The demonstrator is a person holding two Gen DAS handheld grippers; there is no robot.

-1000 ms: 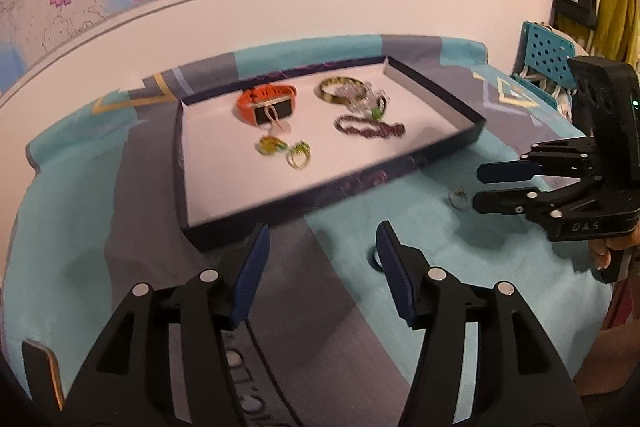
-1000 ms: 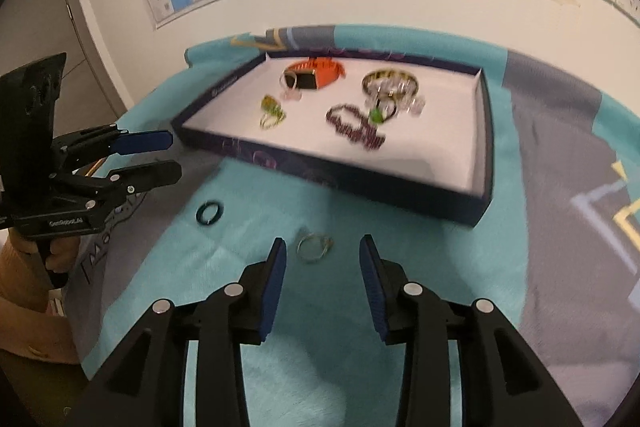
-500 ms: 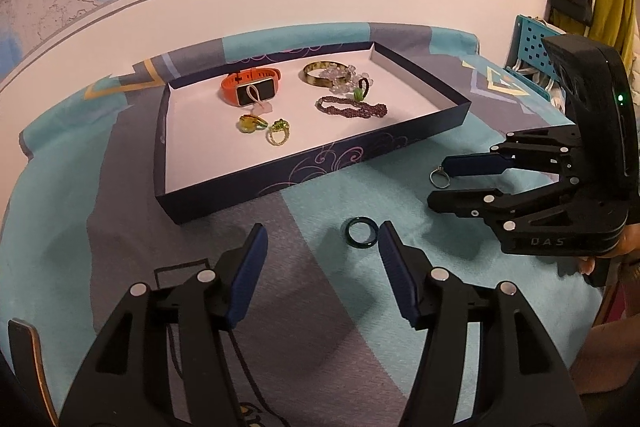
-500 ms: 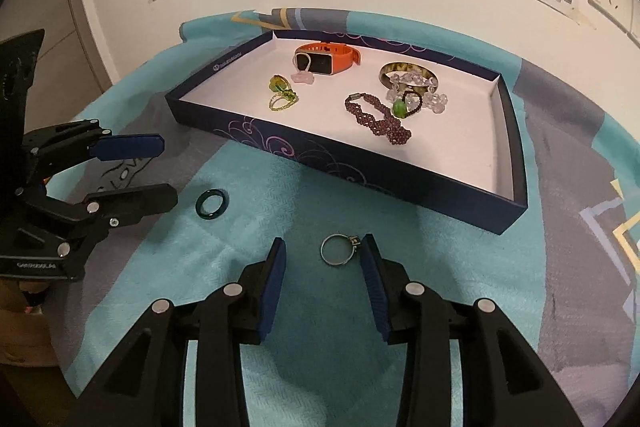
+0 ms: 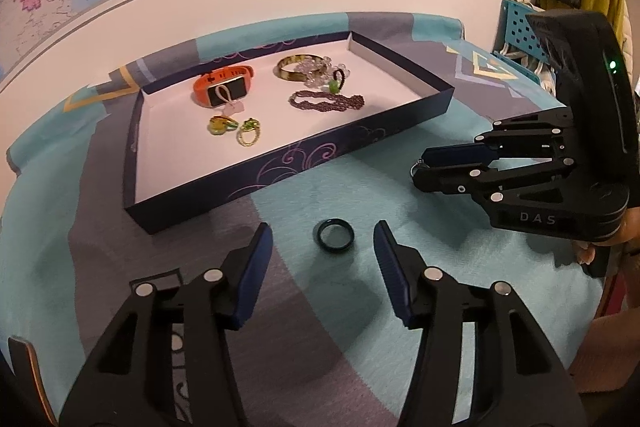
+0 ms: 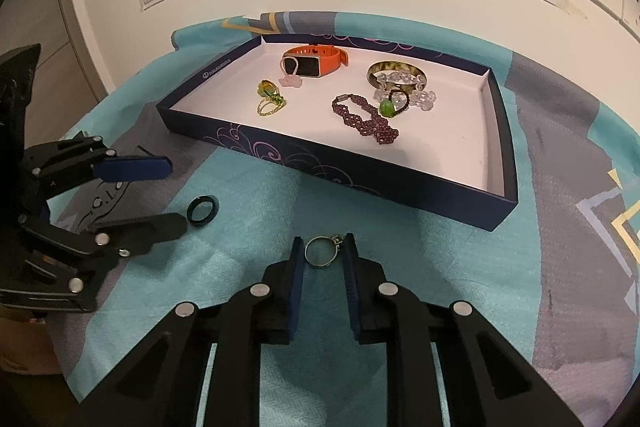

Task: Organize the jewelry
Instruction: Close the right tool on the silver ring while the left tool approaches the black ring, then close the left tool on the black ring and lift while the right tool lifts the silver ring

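Note:
A dark green ring [image 5: 335, 235] lies flat on the teal cloth, between the fingertips of my left gripper [image 5: 322, 225]. The jaws are closing, and the pads stand clear of the ring on both sides. In the right wrist view, a thin silver ring [image 6: 322, 251] sits between the blue pads of my right gripper [image 6: 323, 239]. Those jaws are closing too, and both pads touch the ring. Behind both rings is a dark blue tray [image 6: 320, 163] with a white floor, holding an orange watch [image 6: 316, 63], a gold bangle [image 6: 396, 71], a purple bead bracelet [image 6: 364, 119] and small green rings.
The tray [image 5: 280, 167] lies close behind both grippers, its front wall raised. The left gripper [image 6: 178, 194] and right gripper [image 5: 419, 169] face each other across the cloth. A wall with a map runs behind the table. A blue rack [image 5: 520, 27] stands at the right.
The right jaws have narrowed onto the silver ring. The dark ring, earlier beside the left gripper's right finger, now lies centred between its fingertips.

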